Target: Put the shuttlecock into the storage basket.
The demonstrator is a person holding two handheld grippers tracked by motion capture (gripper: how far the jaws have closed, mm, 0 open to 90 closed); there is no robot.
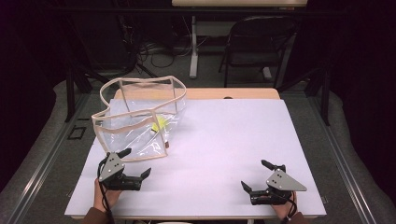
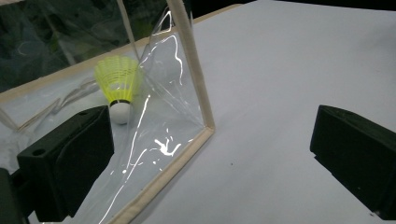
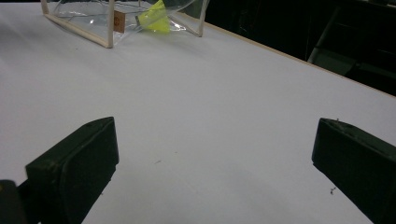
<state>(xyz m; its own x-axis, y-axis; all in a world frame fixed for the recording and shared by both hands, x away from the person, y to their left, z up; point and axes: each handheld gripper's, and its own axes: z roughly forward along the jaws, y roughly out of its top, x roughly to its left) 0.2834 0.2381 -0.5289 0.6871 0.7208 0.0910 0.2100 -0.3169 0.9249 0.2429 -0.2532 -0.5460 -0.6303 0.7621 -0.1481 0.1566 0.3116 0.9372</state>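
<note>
While both grippers rest low in the frame with jaws spread and empty, the left gripper [image 1: 135, 164] sits just beside the clear bag [image 1: 135, 122] at upper left. A yellow shuttlecock [image 1: 159, 124] lies inside it, seemingly on its side. The right gripper [image 1: 259, 176] is well apart on the white worktop [image 1: 233, 135].

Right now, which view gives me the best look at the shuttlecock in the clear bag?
The left gripper view: the shuttlecock sits close, its yellow skirt and white cork plain through the clear bag. The right gripper view shows a small, far yellow cone. The high view shows only a yellow speck inside the bag.
</note>
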